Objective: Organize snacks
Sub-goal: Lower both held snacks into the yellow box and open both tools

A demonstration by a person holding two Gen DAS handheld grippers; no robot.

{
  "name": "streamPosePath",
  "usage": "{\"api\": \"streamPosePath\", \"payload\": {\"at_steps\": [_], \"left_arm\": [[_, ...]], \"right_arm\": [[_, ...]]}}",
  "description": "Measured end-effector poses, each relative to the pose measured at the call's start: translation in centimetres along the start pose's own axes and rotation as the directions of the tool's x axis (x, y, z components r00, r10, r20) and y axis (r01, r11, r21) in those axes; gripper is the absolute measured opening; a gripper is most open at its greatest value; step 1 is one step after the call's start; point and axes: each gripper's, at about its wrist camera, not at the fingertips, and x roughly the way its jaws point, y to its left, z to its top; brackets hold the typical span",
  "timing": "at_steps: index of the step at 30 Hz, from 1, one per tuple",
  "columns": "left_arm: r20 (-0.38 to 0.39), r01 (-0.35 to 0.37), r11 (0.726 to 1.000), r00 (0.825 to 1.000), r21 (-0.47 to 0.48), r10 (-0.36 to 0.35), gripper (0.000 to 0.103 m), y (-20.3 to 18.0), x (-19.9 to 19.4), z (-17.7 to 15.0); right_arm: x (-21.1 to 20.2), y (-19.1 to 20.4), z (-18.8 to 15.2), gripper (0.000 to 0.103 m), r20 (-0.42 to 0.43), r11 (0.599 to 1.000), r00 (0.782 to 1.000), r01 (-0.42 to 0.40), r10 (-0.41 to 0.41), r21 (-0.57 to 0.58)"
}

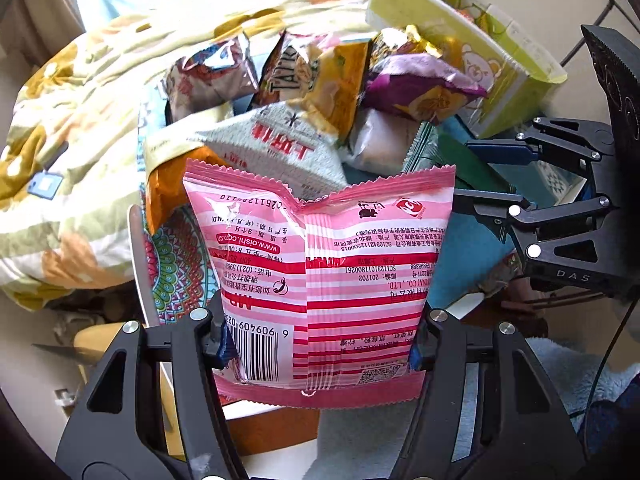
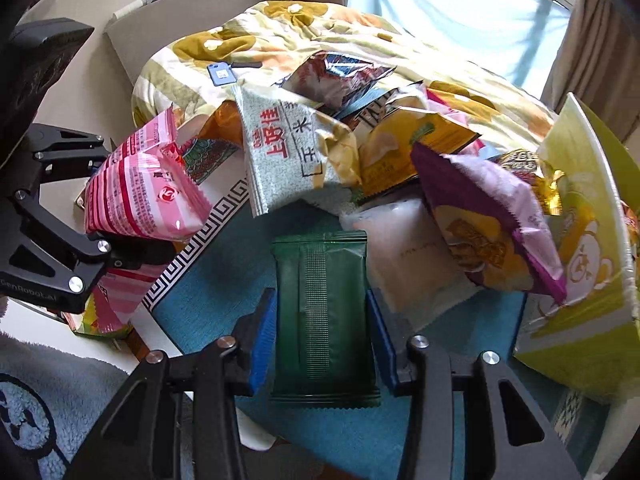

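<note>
So the left tool is pinching the pink striped bag by its sides just left of the snack pile, while the right tool is straddling the green packet on the blue mat right in front of that pile, pads seemingly touching, so I'd be squeezing gently and lifting straight up.

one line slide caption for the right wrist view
Right tongs closed on a green packet beside a snack pile.

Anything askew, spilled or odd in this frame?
Yes: the yellow-green box lies tipped on its side, opening toward the snack pile, with the purple packet leaning against it. Nothing looks torn.
</note>
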Motion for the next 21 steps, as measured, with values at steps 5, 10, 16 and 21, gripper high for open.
{"api": "streamPosePath", "payload": {"at_steps": [5, 10, 16, 21], "left_arm": [[0.062, -0.007, 1.000, 0.998, 0.010, 0.007, 0.057, -2.1, -2.8, 3.0], [0.131, -0.029, 1.000, 0.991, 0.008, 0.027, 0.057, -4.5, -4.3, 7.2], [0.221, -0.012, 1.000, 0.975, -0.011, 0.014, 0.057, -9.6, -5.3, 13.7], [0.266, 0.026, 0.999, 0.964, -0.025, -0.019, 0.057, -15.0, -4.2, 19.8]], "right_arm": [[-4.6, -1.5, 0.4, 0.040, 0.065, 0.998, 0.997, 0.024, -0.028, 0.064], [-8.6, -4.7, 1.1, 0.040, 0.119, 0.992, 0.990, 0.056, -0.070, 0.114], [-13.1, -11.3, 1.1, 0.040, 0.178, 0.975, 0.975, 0.098, -0.135, 0.201], [-16.0, -17.5, 0.4, 0.040, 0.183, 0.956, 0.960, 0.166, -0.213, 0.242]]}}
